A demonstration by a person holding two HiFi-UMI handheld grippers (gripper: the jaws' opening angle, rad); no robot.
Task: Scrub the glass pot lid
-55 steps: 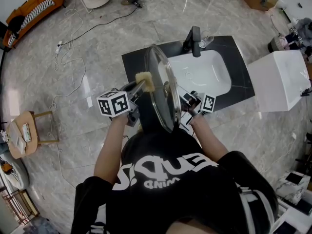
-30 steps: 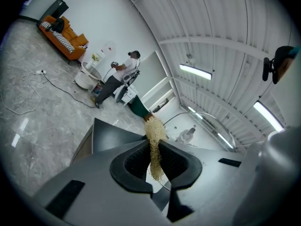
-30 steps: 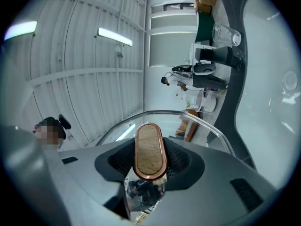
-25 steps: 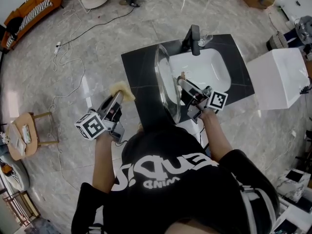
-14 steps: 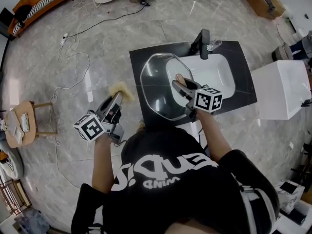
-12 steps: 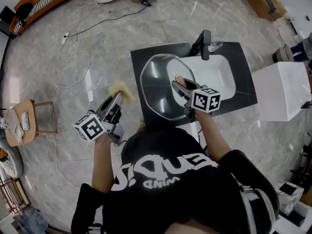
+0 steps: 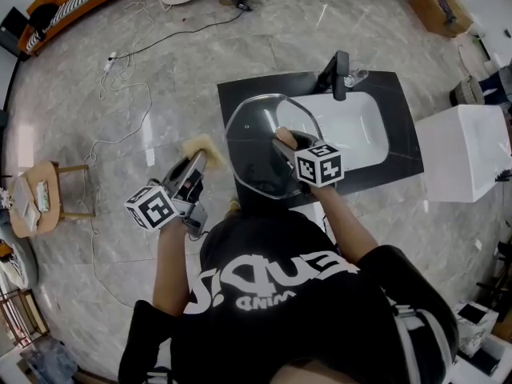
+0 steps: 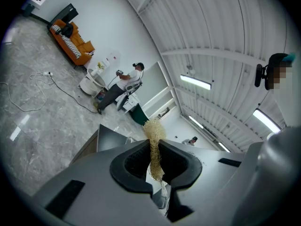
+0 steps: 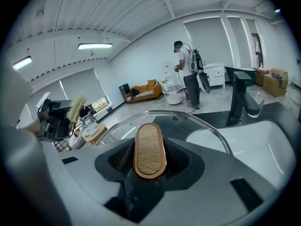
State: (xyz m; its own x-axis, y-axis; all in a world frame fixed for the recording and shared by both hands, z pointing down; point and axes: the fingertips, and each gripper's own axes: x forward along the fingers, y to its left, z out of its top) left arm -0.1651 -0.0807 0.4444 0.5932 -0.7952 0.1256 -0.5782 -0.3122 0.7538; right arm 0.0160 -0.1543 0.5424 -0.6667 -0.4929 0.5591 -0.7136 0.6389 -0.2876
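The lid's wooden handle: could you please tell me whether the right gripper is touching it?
Touching. In the right gripper view, both jaws of the right gripper press against the wooden handle.

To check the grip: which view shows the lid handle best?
Right gripper view: the handle sits large between the jaws. Head view: the right gripper mostly hides it. Left gripper view: absent.

The right gripper point(image 7: 285, 146) holds the glass lid point(image 7: 250, 144) by its knob, nearly flat above the black counter point(image 7: 400, 102), just left of the white sink point(image 7: 360, 130). Left of the counter, the left gripper point(image 7: 194, 161) pinches a yellowish scrubber point(image 7: 202, 145) over the floor point(image 7: 96, 134).
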